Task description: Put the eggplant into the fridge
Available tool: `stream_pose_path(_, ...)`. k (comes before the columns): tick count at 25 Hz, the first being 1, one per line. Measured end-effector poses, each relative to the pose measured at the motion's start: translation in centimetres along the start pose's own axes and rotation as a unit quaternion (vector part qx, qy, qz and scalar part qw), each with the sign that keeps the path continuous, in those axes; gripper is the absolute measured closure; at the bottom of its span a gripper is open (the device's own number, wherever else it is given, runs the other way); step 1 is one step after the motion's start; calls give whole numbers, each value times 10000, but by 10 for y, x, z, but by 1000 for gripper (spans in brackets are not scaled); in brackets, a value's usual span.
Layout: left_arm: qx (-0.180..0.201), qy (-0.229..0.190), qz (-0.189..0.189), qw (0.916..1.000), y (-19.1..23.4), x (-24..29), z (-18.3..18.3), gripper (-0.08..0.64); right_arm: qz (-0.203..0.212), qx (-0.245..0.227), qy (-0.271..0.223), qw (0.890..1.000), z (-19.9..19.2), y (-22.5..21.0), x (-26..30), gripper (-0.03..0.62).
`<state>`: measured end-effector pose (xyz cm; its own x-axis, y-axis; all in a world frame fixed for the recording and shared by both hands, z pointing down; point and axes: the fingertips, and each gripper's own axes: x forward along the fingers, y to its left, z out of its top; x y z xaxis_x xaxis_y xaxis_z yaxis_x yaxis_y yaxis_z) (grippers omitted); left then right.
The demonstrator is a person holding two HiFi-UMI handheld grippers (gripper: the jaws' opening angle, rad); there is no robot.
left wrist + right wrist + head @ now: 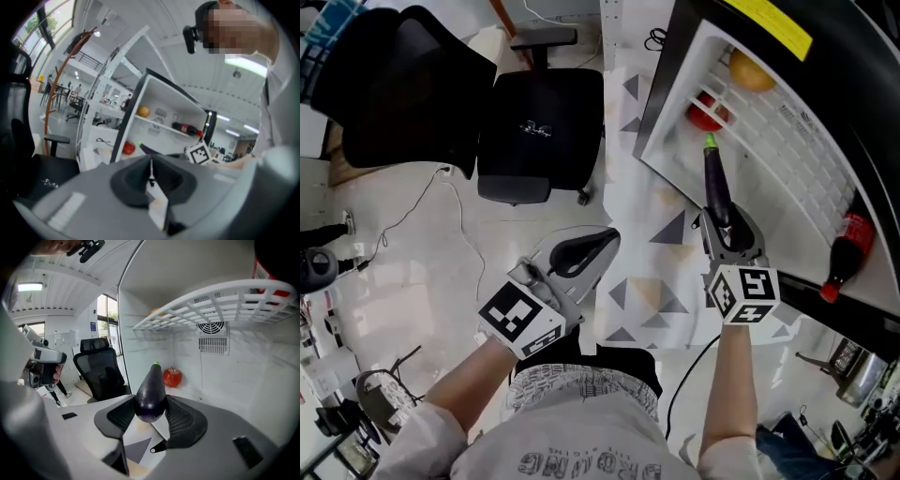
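Eggplant [151, 391] gripped in right tool [151, 405], stem forward.

The fridge's [667, 141] white wire shelf [787, 141] carries 1 orange fruit [751, 73] and 1 bottle [844, 251] lying on its side. Below it, 1 red apple [705, 114] rests on the bottom panel [190, 389]. On the floor [412, 281] lies a triangle-patterned mat [656, 281], with 1 black office chair [539, 122] beside it.

An office chair [539, 131] stands near a red apple [705, 114], orange [750, 73] and bottle [848, 248].
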<state>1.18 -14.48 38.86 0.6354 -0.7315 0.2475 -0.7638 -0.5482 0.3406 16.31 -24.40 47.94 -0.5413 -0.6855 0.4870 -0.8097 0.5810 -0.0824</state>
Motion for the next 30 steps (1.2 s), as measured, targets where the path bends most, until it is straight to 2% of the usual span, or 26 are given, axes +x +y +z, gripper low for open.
stream_pose_path(15, -229, 74, 179, 9995, 14, 6, -26, 546, 124, -525, 319, 9980, -21, -17, 44, 399)
stream_pose_path(30, -352, 62, 207, 9991, 18, 17, -34, 546, 193, -854, 606, 9943, -34, -29, 75, 399)
